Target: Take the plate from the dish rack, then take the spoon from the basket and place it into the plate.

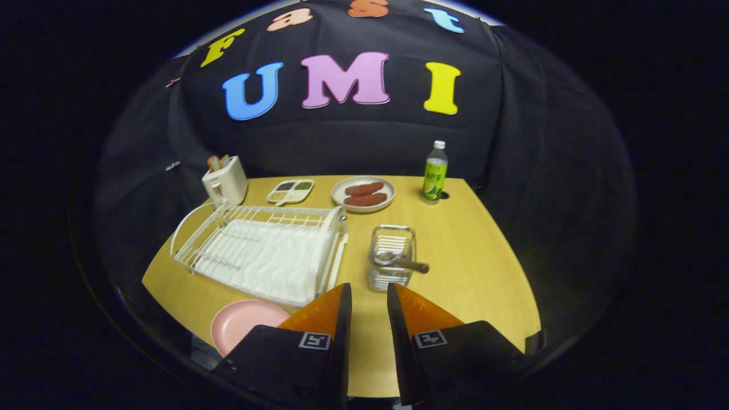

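Lower centre of frame, the gripper [369, 299] stands with fingers apart, holding nothing. Pink plate [244, 330] lies on the table [472, 267] lower left, beside the dish rack [262, 250]. Spoon [398, 261] rests across the wire basket [392, 265] just ahead; a careless grab may topple the basket.

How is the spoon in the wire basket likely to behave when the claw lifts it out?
The spoon lies across the basket rim, handle sticking out, so it will probably pivot or slide if nudged. It looks like shiny metal, so likely stiff and slippery to pinch. The open wire basket seems light and may shift. The claw sits open just short of it.
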`<state>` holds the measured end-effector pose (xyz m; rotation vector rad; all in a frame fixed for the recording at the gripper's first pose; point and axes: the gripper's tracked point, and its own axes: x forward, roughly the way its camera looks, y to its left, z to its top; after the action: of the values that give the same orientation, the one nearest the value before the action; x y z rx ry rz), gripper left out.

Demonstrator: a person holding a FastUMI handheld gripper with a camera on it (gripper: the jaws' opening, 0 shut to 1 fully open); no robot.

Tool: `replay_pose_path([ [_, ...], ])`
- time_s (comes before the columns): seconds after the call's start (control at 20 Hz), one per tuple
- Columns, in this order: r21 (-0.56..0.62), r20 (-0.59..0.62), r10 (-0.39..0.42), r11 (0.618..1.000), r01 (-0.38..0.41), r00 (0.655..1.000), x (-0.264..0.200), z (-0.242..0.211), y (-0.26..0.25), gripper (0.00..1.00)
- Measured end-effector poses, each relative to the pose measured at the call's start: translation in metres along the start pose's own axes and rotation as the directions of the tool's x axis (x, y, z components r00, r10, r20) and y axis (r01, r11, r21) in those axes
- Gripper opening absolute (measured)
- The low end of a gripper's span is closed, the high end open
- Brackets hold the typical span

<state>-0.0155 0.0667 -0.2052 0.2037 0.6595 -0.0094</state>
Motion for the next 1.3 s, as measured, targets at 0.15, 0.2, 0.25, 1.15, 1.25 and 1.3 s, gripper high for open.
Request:
replay_pose_path([
  [0.15,0.013,-0.025,-0.057,0.998,0.058,0.998,0.031,-0.001,-0.030,0.38],
  [0.2,0.010,-0.037,-0.065,0.998,0.065,0.997,0.041,-0.004,-0.036,0.38],
  [0.25,0.008,-0.049,-0.064,0.998,0.064,0.997,0.047,-0.008,-0.037,0.39],
  [1.15,0.013,-0.117,0.029,1.000,-0.027,0.993,0.080,-0.010,-0.007,0.12],
  [1.25,0.014,-0.094,0.028,1.000,-0.027,0.995,0.073,0.007,-0.008,0.12],
  [1.3,0.018,-0.080,0.029,0.999,-0.027,0.996,0.069,0.017,-0.008,0.12],
])
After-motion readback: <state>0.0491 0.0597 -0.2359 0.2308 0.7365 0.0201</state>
